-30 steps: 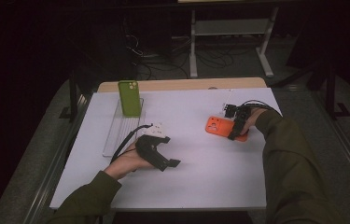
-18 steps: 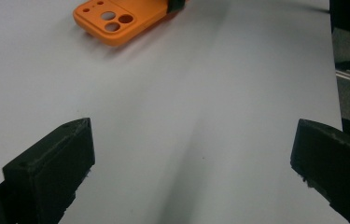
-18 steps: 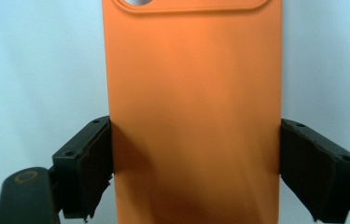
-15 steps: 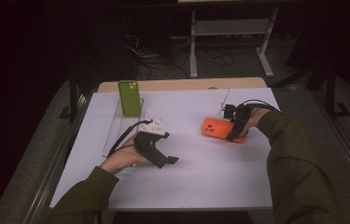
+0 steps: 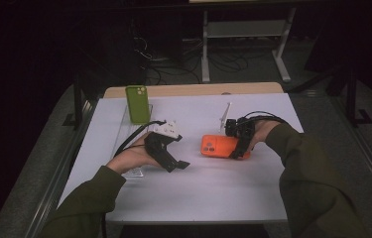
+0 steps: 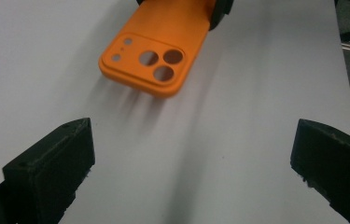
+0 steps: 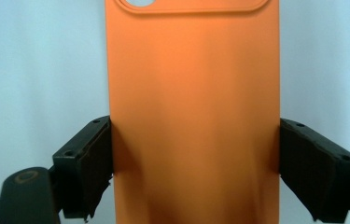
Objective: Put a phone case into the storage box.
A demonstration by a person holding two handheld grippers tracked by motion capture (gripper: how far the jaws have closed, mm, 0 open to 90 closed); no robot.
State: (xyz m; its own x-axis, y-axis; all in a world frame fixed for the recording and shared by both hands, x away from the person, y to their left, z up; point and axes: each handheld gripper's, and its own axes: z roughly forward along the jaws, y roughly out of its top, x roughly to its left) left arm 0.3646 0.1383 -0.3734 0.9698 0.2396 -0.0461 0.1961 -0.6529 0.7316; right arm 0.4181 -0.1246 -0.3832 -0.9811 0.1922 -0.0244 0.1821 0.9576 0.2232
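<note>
Green phone (image 5: 137, 102) upright near table's (image 5: 213, 193) far edge

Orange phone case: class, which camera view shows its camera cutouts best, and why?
The left gripper view: the orange phone case faces it, all cutouts clear. The right gripper view shows its plain back clamped between the jaws; the high view shows it small on the table.

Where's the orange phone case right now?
In the high view, the orange phone case is right of the table's centre, clamped at its sides by the right gripper, with the open left gripper facing its camera end.
</note>
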